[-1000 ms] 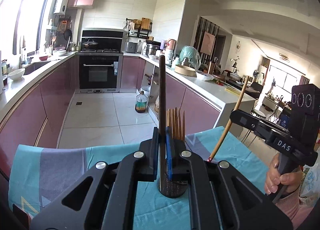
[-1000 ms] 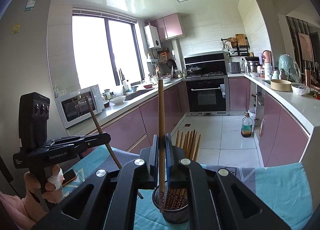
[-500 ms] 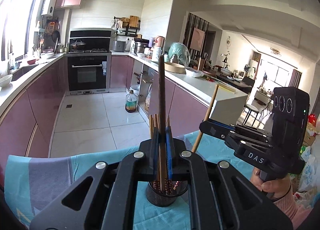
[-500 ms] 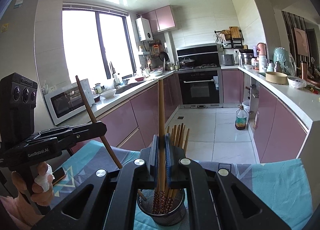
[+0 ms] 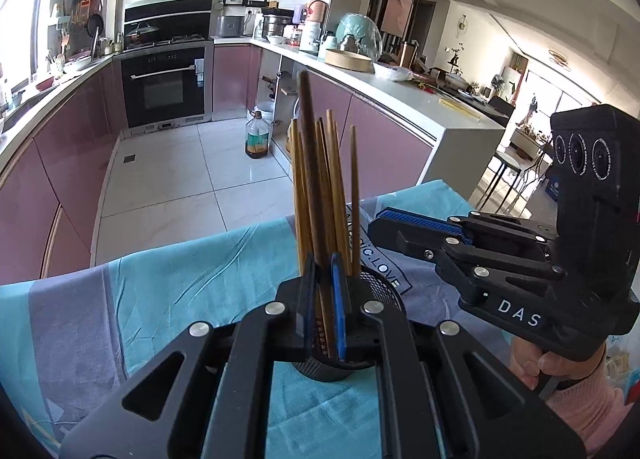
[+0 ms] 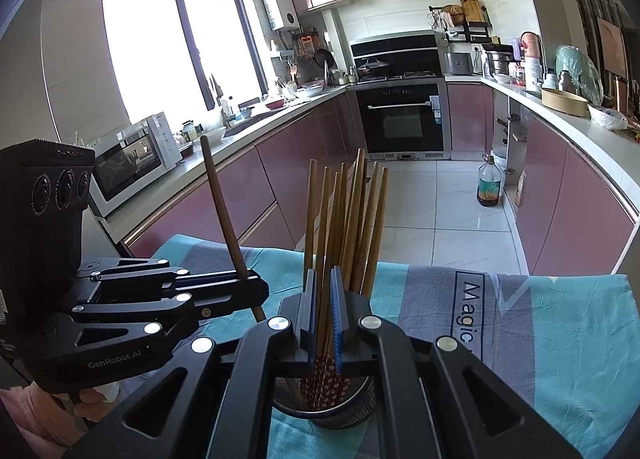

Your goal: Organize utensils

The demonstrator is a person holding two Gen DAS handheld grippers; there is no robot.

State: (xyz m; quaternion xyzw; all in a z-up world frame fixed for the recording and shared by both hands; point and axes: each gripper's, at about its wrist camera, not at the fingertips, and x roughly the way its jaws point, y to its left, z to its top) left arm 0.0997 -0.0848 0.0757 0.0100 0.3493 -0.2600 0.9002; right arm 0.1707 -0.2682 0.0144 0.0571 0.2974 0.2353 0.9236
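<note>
- Dark chopstick [image 5: 310, 163] clamped in left gripper [image 5: 324, 311], its lower end over the mesh holder [image 5: 384, 291] on the cloth [image 5: 180, 279]; crowded sticks [image 6: 356, 219] inside could block it.
- Right gripper [image 6: 322, 323] is pinched on a light chopstick [image 6: 309, 215] over the same holder (grippers close, may collide).
- Holder could tip.

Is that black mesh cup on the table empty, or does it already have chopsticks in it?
Not empty. The mesh cup stands upright holding a bundle of chopsticks, their tips fanned out above its rim.
</note>
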